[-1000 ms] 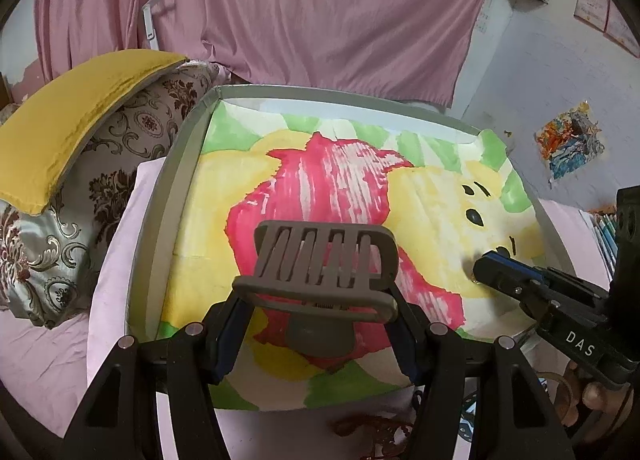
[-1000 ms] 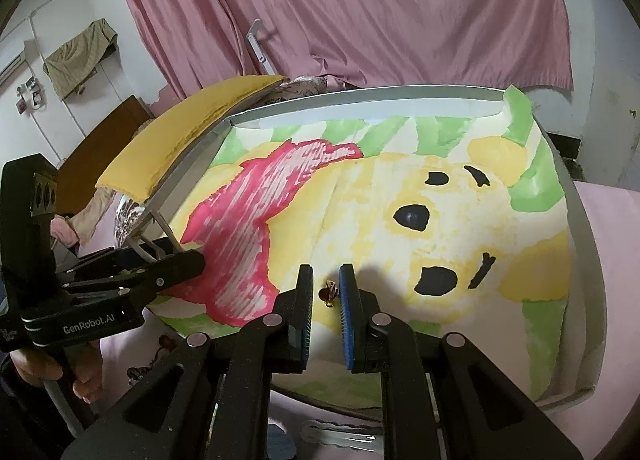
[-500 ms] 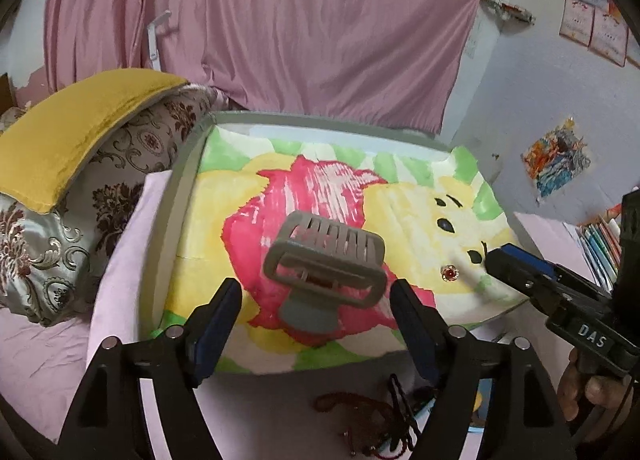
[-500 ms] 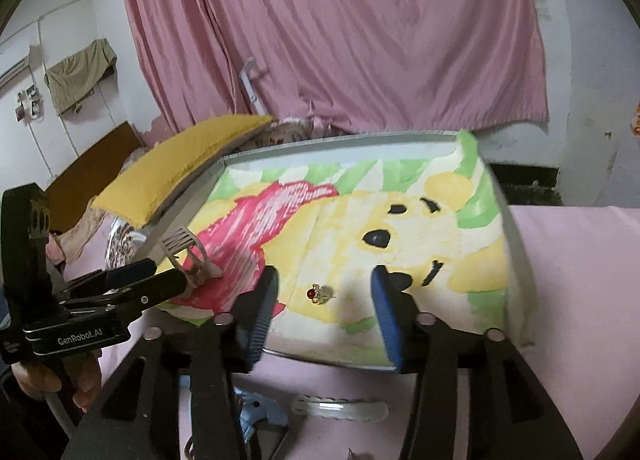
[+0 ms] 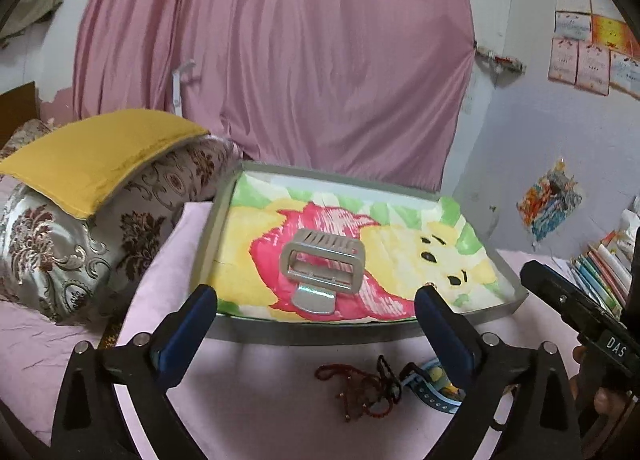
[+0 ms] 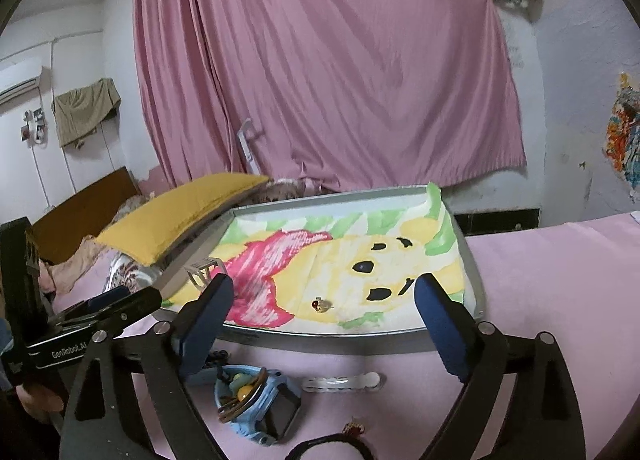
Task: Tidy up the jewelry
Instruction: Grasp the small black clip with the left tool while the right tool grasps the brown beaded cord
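Lying flat on the red part of the bear drawing inside the tray (image 5: 208, 236): a grey hair claw clip (image 5: 322, 266), touching nothing else. Sitting on the yellow part, nearer the bear's mouth: a small gold ring with a red stone (image 6: 321, 304), alone. Spread wide apart and holding nothing, just in front of the tray's near edge: left gripper (image 5: 316, 324). Same for the right gripper (image 6: 324, 320), blue pads far from each other, ring seen in the gap between them but not touched. Waiting on the pink bedsheet (image 6: 560, 280) in front of the tray: dark red bead string (image 5: 356, 388), blue watch (image 6: 260, 404), clear hair clip (image 6: 340, 383). Beside the tray: yellow pillow (image 5: 96, 156) on a flowery cushion (image 5: 60, 252).
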### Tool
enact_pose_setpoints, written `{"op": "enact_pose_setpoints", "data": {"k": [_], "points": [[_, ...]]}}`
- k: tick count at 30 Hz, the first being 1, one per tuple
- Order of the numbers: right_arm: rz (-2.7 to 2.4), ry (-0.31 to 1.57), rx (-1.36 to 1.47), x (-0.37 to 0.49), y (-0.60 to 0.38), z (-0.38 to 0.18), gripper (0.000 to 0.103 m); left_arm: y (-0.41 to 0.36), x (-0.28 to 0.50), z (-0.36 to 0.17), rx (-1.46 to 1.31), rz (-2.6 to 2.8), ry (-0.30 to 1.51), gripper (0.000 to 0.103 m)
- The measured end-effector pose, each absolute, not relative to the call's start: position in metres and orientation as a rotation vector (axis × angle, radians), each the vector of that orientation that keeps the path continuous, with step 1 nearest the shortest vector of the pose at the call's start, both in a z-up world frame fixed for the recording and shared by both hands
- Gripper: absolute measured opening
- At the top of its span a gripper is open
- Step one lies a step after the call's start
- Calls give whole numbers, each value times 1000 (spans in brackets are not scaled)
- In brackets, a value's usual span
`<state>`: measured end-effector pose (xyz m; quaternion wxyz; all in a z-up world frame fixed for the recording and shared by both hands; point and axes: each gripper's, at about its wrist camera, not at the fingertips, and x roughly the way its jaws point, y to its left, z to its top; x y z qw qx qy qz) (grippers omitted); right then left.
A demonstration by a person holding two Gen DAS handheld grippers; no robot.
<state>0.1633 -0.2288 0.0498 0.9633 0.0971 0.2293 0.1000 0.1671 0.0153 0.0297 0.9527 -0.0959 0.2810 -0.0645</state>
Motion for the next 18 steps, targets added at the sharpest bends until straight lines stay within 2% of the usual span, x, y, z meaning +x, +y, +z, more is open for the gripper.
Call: {"op": "enact_pose_setpoints", "data": {"k": [2,12,18], "points": [[198,441,194,156,-228,52,98,16,160,31,-188,-122,546,102],[195,352,109,120,-217,56,98,20,122,41,-143,-110,404,102],[203,364,82,110,-214,57,98,17,111,42,-110,-100,389,102]]}}
